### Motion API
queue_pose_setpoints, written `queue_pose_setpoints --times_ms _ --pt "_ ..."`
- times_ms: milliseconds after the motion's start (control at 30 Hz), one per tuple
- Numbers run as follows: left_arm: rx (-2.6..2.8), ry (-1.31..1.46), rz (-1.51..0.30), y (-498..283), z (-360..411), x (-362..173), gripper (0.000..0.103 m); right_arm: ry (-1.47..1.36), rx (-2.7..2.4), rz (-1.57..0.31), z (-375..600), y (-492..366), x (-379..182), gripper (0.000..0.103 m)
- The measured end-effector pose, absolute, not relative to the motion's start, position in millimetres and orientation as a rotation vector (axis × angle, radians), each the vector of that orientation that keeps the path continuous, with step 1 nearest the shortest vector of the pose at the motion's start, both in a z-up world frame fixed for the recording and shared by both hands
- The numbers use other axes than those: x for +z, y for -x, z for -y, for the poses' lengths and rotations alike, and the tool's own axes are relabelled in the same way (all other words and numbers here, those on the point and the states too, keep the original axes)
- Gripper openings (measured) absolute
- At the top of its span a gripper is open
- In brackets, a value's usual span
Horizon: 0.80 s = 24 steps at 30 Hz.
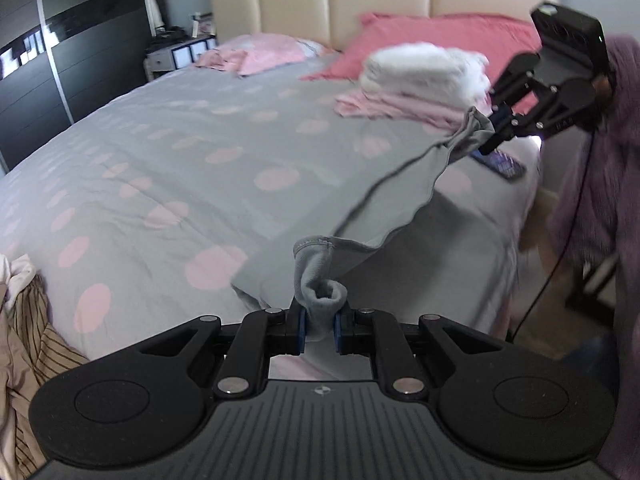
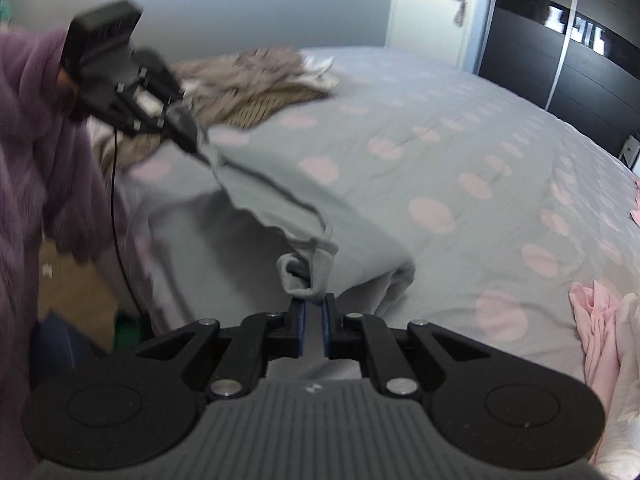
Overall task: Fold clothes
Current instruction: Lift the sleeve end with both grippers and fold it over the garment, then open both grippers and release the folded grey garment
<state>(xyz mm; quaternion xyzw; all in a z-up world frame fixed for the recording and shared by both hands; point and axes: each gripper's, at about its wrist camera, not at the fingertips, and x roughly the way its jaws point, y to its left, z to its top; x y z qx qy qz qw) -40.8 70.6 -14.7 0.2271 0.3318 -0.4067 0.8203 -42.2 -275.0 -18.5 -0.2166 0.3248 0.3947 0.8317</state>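
Up close, the left gripper (image 1: 319,330) pinched one bunched corner of the grey garment (image 1: 400,196), and the right gripper (image 2: 313,330) clamped another, stretching it above the spotted bed (image 1: 160,152). Farther back sat a folded stack (image 1: 420,80); no writing was readable.

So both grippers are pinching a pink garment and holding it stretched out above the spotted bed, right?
Nearly. The garment is grey, not pink, as the left wrist view shows. The left gripper and right gripper do each pinch a corner and hold it stretched above the spotted bed. The pink clothes lie folded near the pillows.
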Motion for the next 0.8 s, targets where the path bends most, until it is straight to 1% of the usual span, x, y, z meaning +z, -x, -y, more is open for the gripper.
queue_pose_setpoints --times_ms 33,233,367,433,500,533,567,600,633,667,733,800 --pt "-0.875 -0.509 -0.710 44.2 -68.8 -18.9 0.010 0.500 0.840 -0.698 270.8 45.5 -24.6 0.005" --pt "-0.919 -0.704 -0.713 65.6 -54.2 -49.0 0.010 0.691 0.877 -0.721 253.6 62.9 -50.2 0.002" --pt "-0.935 -0.886 -0.667 85.1 -42.8 -70.3 0.011 0.800 0.891 -0.723 245.3 72.4 -61.4 0.002" --pt "-0.941 -0.962 -0.638 96.0 -39.1 -76.6 0.015 0.855 0.898 -0.724 241.2 77.1 -67.0 0.003" --pt "-0.941 -1.024 -0.618 105.0 -36.9 -80.5 0.017 0.910 0.905 -0.724 237.0 81.9 -72.7 0.004" --pt "-0.935 -1.037 -0.620 106.9 -37.1 -80.5 0.018 0.923 0.903 -0.722 236.4 83.8 -73.2 0.009" --pt "-0.931 -1.031 -0.629 107.7 -38.0 -78.6 0.019 0.905 0.889 -0.715 238.8 85.2 -68.8 0.017" --pt "-0.927 -1.016 -0.642 107.9 -39.3 -75.7 0.022 0.888 0.879 -0.705 240.0 87.0 -64.7 0.023" --pt "-0.925 -1.000 -0.648 109.1 -39.7 -72.5 0.026 0.877 0.867 -0.693 241.0 89.0 -61.1 0.037" --pt "-0.922 -0.984 -0.652 110.7 -39.8 -69.2 0.028 0.879 0.854 -0.677 241.3 91.5 -58.7 0.041" --pt "-0.915 -0.967 -0.646 115.8 -39.4 -63.2 0.040 0.884 0.827 -0.645 242.0 96.4 -53.8 0.041" --pt "-0.900 -0.984 -0.607 124.6 -36.5 -58.5 0.041 0.886 0.798 -0.615 242.4 100.3 -49.3 0.041"
